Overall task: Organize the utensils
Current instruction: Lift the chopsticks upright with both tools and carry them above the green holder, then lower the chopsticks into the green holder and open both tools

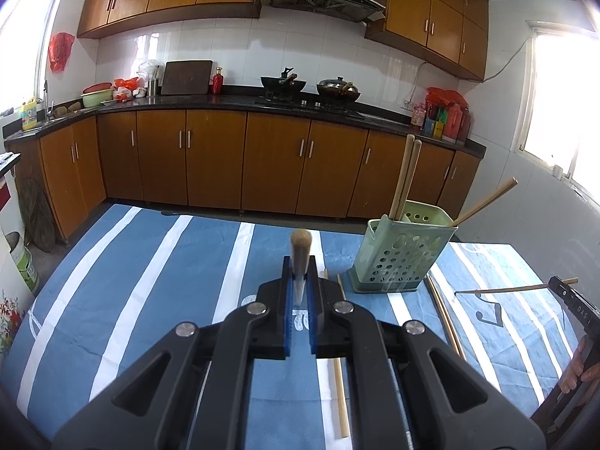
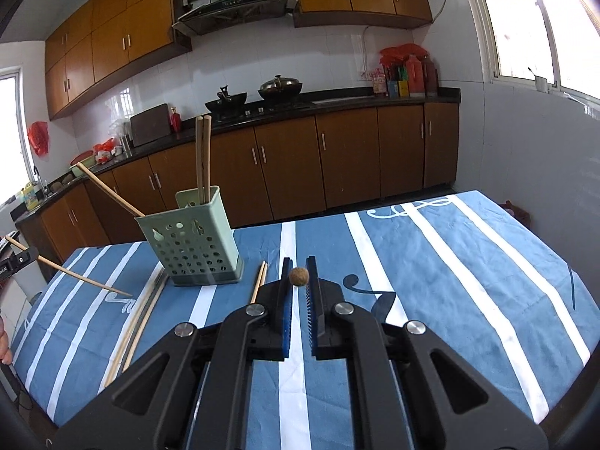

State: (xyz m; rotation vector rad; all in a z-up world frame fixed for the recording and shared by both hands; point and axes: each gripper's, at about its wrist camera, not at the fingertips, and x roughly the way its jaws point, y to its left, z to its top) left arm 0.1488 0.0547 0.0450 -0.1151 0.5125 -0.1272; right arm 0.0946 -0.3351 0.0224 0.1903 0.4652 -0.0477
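Observation:
A green perforated utensil holder [image 1: 403,251] [image 2: 193,240] stands on the blue striped tablecloth with three wooden chopsticks [image 1: 405,176] [image 2: 203,157] in it. My left gripper [image 1: 300,273] is shut on a chopstick [image 1: 300,251] that points forward, left of the holder. My right gripper [image 2: 299,275] is shut on a chopstick [image 2: 299,276] seen end-on, right of the holder. In the left wrist view the right gripper [image 1: 562,287] holds its chopstick [image 1: 502,290] level at the far right. In the right wrist view the left gripper [image 2: 15,260] holds its chopstick [image 2: 82,277] at the far left.
Loose chopsticks lie on the cloth [image 1: 112,281] beside the holder [image 1: 446,315] [image 2: 138,318] and near its front [image 1: 339,393] [image 2: 259,281]. Kitchen cabinets [image 1: 225,157] and a counter with woks [image 1: 285,84] stand beyond the table's far edge.

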